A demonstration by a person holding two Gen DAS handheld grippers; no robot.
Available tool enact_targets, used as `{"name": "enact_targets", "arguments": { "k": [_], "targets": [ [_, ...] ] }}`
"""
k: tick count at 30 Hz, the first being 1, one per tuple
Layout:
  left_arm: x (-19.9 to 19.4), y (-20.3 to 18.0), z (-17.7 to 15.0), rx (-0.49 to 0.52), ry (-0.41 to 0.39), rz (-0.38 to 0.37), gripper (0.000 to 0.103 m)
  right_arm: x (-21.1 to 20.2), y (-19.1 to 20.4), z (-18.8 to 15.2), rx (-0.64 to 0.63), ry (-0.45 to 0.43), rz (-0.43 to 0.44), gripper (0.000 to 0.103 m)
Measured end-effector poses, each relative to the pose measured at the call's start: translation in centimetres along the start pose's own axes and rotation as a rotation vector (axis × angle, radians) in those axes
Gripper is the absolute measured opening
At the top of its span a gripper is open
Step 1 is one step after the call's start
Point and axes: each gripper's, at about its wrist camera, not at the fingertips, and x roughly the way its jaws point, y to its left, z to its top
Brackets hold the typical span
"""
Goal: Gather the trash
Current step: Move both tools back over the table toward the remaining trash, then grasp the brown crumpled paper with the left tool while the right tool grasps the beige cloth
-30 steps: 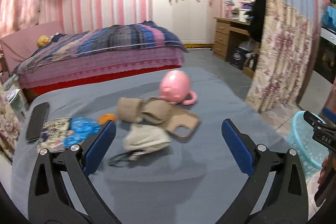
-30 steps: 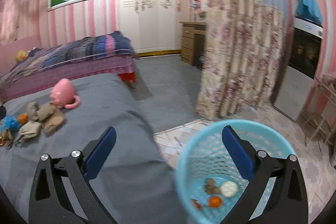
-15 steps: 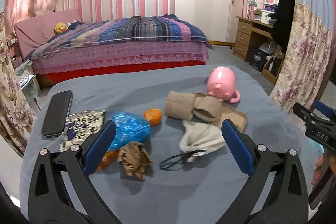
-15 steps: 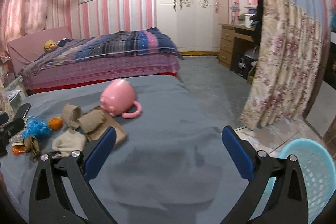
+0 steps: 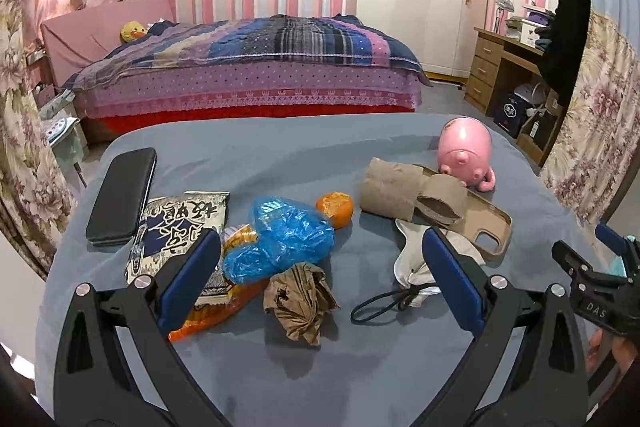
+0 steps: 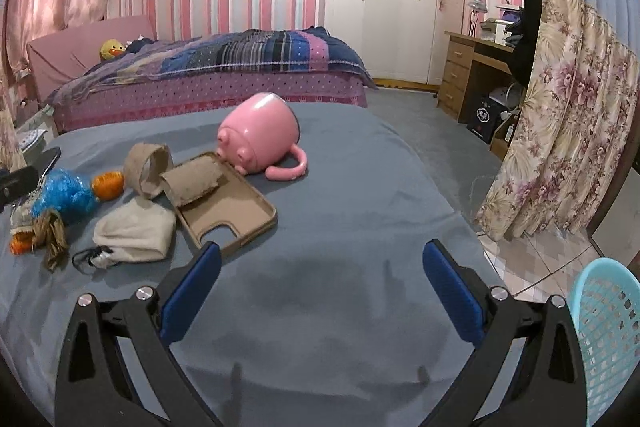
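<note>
Grey bed (image 5: 360, 367): crumpled brown paper (image 5: 300, 301) between spread L fingers (image 5: 192, 277); R fingers (image 6: 192, 289) spread, empty.

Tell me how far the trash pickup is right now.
Done: cannot tell, the basket's inside is hidden. In hand: nothing; the left hand-held gripper and right hand-held gripper are open and empty. Left on the table: crumpled brown paper, blue plastic bag, orange peel, two cardboard tubes.

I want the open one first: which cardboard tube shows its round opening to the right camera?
The left tube, beside the orange peel; the other lies sideways.
</note>
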Motion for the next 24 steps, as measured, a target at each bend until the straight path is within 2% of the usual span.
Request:
{"name": "enact_targets", "arguments": {
  "k": [5,9,13,17,24],
  "targets": [
    [-0.2,0.1,-0.3,0.007,-0.005,0.006,0.097,-0.2,-0.4,0.1,0.009,-0.001,0.009,0.098],
    [0.2,0.7,-0.7,-0.039,0.025,-0.013,0.097,-0.1,-0.5,0.0,0.008,0.009,0.019,0.098],
    [0.3,0.6,-0.6,-0.002,0.041,-0.012,0.097,-0.1,-0.6,0.0,0.01,0.005,0.029,0.098],
    [0.2,1.1,-0.8,-0.019,0.057,-0.023,0.097,-0.3,-0.6,0.3,0.022,0.005,0.021,0.098],
    [-0.1,2.3,-1.3,0.017,0.061,0.013,0.097,-0.7,-0.7,0.4,0.031,-0.023,0.019,0.098]
  ]
}}
